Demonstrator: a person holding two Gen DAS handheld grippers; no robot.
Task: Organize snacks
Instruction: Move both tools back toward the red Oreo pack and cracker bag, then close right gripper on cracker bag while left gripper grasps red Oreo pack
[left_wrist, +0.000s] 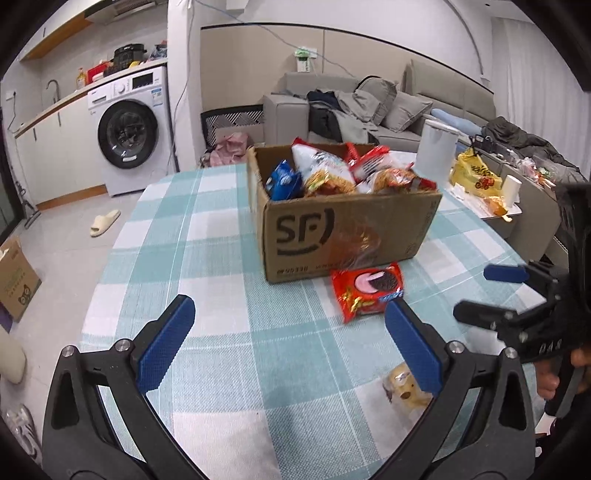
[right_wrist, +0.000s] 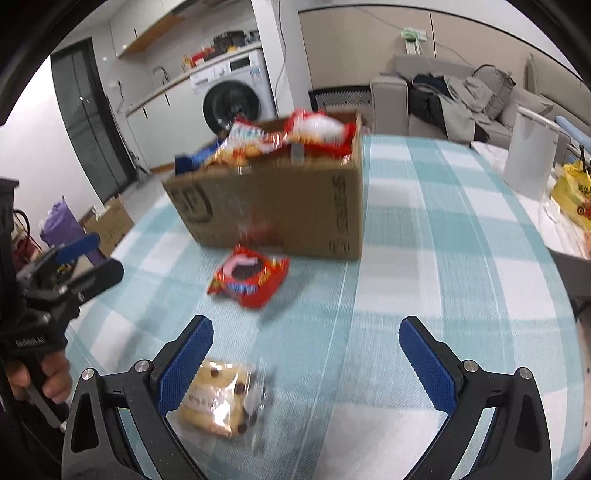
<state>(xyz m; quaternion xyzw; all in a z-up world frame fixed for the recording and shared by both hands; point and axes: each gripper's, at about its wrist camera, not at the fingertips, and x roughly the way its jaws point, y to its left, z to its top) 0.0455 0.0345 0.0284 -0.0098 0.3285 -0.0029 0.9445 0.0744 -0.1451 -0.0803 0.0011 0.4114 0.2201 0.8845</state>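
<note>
A brown cardboard box (left_wrist: 354, 232) marked SF stands on the checked tablecloth, filled with several snack packets (left_wrist: 332, 173). It also shows in the right wrist view (right_wrist: 280, 210). A red biscuit packet (left_wrist: 367, 291) lies on the cloth just in front of the box; it shows in the right wrist view too (right_wrist: 249, 277). A clear-wrapped chocolate-chip cookie (right_wrist: 221, 400) lies nearer, partly behind my left gripper's right finger (left_wrist: 408, 387). My left gripper (left_wrist: 288, 339) is open and empty above the cloth. My right gripper (right_wrist: 306, 363) is open and empty, the cookie beside its left finger.
A white cylindrical container (left_wrist: 436, 151) and a yellow bag (left_wrist: 474, 175) stand behind the box on the right. The table edge (left_wrist: 110, 258) drops to the floor on the left. A washing machine (left_wrist: 129, 129) and a sofa (left_wrist: 369, 107) lie beyond.
</note>
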